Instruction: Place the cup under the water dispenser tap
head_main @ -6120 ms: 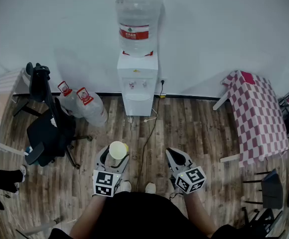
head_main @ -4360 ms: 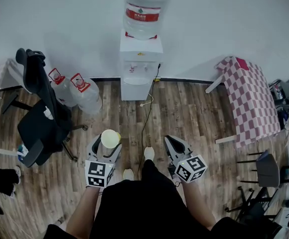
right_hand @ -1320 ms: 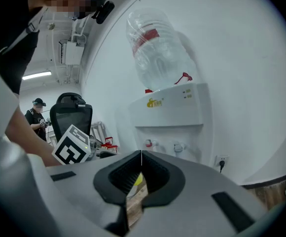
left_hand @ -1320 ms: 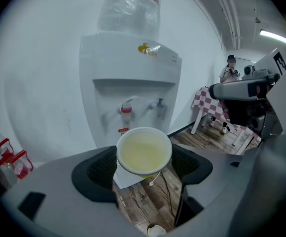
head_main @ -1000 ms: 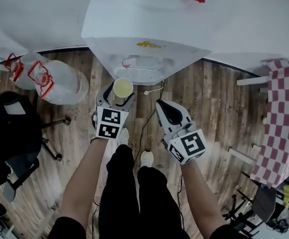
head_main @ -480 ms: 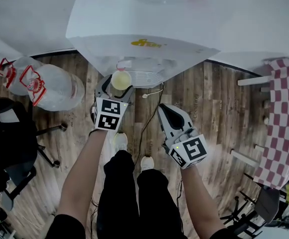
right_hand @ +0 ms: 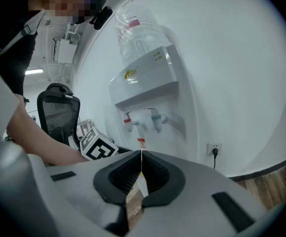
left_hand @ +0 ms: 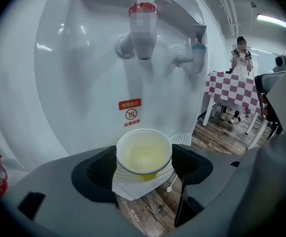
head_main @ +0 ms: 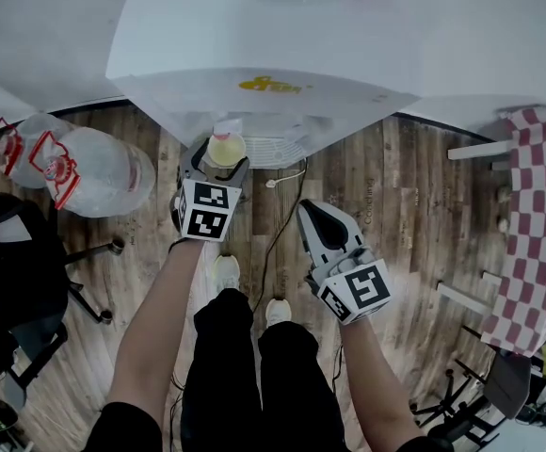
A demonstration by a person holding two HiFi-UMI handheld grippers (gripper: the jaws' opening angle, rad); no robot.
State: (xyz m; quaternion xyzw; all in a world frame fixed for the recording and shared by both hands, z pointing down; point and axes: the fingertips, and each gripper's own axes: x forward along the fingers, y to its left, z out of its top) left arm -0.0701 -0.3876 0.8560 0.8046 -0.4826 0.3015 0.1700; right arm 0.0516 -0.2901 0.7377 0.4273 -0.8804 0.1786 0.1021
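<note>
A white paper cup (head_main: 225, 149) with a yellowish inside stands upright between the jaws of my left gripper (head_main: 220, 156), which is shut on it. In the left gripper view the cup (left_hand: 144, 154) is inside the white water dispenser's (left_hand: 84, 83) recess, directly below the red tap (left_hand: 143, 28). The blue tap (left_hand: 198, 53) is to the right. The drip tray (head_main: 278, 147) lies just right of the cup. My right gripper (head_main: 313, 217) hangs back over the wooden floor, shut and holding nothing (right_hand: 141, 174).
Two large water bottles (head_main: 85, 169) lie on the floor to the left, with a black office chair (head_main: 9, 271) nearer. A power cable (head_main: 278, 224) runs along the floor. A red-checked table (head_main: 541, 215) stands at the right. A person (left_hand: 240, 58) stands beyond it.
I have walked up to the dispenser. In the last second the left gripper carried the cup forward into the recess under the red tap. The right gripper stayed shut and barely moved.
</note>
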